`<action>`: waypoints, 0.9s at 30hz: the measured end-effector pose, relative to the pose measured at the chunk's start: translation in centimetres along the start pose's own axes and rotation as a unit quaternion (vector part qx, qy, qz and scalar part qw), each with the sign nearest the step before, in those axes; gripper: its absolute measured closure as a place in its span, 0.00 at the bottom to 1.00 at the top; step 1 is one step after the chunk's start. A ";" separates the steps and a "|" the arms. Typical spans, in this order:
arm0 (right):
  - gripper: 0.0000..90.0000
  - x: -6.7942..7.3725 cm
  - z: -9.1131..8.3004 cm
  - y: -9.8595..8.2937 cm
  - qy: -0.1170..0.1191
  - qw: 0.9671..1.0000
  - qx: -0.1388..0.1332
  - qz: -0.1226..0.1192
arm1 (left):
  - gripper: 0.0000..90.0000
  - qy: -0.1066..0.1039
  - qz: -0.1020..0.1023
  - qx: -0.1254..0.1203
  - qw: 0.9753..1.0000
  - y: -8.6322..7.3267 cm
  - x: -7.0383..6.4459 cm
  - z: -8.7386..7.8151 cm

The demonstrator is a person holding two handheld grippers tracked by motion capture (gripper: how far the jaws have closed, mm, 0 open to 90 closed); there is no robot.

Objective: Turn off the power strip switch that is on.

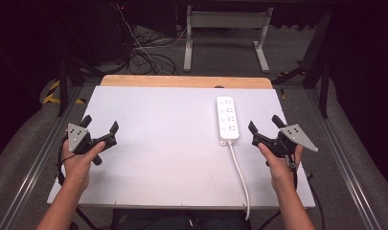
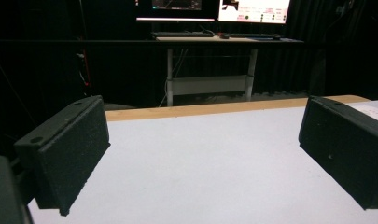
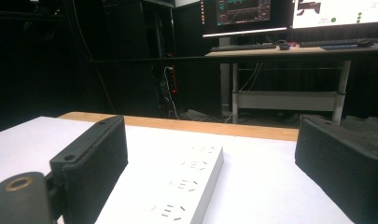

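Note:
A white power strip [image 1: 228, 120] lies lengthwise on the white table [image 1: 167, 143], right of centre, its white cable [image 1: 240, 172] running toward the near edge. My right gripper [image 1: 264, 126] hovers just right of the strip's near end, jaws wide apart and empty. Seen from the right gripper view, the power strip [image 3: 186, 186] stretches away between the open jaws of my right gripper [image 3: 224, 177]. My left gripper [image 1: 100, 125] is held at the table's left side, open and empty. In the left gripper view my left gripper [image 2: 200, 163] frames bare white table [image 2: 196, 158].
The table's far edge is a wooden strip [image 1: 187, 81]. Beyond it stand a white-legged desk [image 1: 225, 28] and loose cables [image 1: 143, 52] on the floor. Monitors and a keyboard [image 2: 214, 18] sit on that desk. Dark curtains surround the area.

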State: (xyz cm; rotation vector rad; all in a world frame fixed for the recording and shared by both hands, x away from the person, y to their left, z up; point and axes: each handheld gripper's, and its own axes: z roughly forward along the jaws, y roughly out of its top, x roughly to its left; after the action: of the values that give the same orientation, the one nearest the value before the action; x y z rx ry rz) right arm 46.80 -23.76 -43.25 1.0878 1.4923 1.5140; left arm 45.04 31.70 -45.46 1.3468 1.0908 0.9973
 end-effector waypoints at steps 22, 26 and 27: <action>0.12 0.1 0.1 -0.1 0.003 1.000 0.006 -0.002 | 0.03 0.001 -0.002 0.000 1.000 0.0 0.1 0.0; 0.12 0.1 0.1 -0.1 0.003 1.000 0.007 -0.002 | 0.03 0.001 -0.002 0.000 1.000 0.0 0.1 0.0; 0.13 0.1 0.2 -0.1 0.004 1.000 0.007 -0.003 | 0.03 0.001 -0.002 0.000 1.000 0.0 0.1 0.0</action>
State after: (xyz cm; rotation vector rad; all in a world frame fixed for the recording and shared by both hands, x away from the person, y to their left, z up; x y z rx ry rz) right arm 46.90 -23.62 -43.38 1.0849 1.5119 1.5067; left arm 45.07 31.75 -45.49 1.3451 1.0941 0.9956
